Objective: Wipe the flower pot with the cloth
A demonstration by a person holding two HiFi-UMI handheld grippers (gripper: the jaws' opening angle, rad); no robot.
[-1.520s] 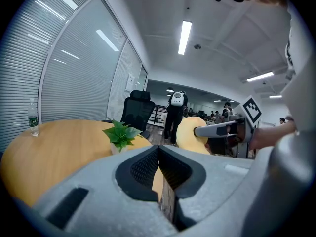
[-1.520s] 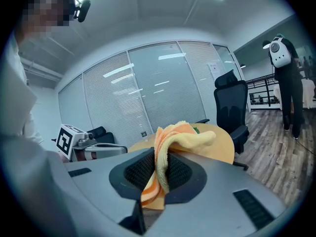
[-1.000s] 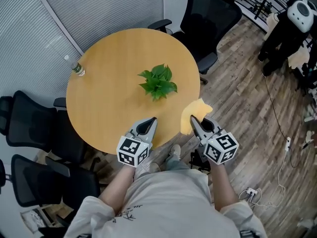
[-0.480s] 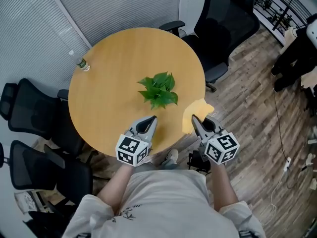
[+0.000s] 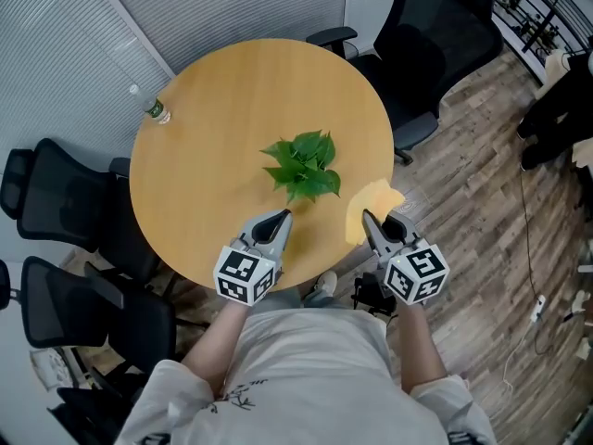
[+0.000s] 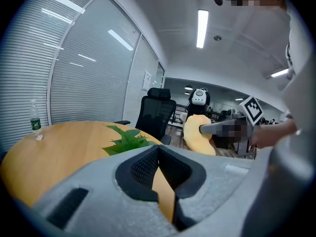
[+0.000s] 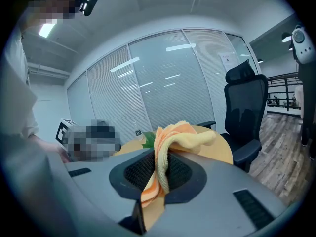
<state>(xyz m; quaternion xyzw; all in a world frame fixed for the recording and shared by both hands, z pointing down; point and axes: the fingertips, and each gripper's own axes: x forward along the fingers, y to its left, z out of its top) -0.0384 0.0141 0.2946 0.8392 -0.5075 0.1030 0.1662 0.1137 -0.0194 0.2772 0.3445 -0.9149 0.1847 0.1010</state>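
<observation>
Though near plant, cloth seemingly apart

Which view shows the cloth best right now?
The right gripper view: the cloth sits close up, pinched in the right tongs and drooping over. The head view shows only a yellow patch past the tongs' tip; the left gripper view, a small yellow lump.

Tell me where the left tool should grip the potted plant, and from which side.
Probably low on the pot, under the leaves of the potted plant, coming in level from the person's side, left of it. The foliage spreads over and hides the pot from above, so a top-down grip would crush leaves. The left tool is shut; open it first.
</observation>
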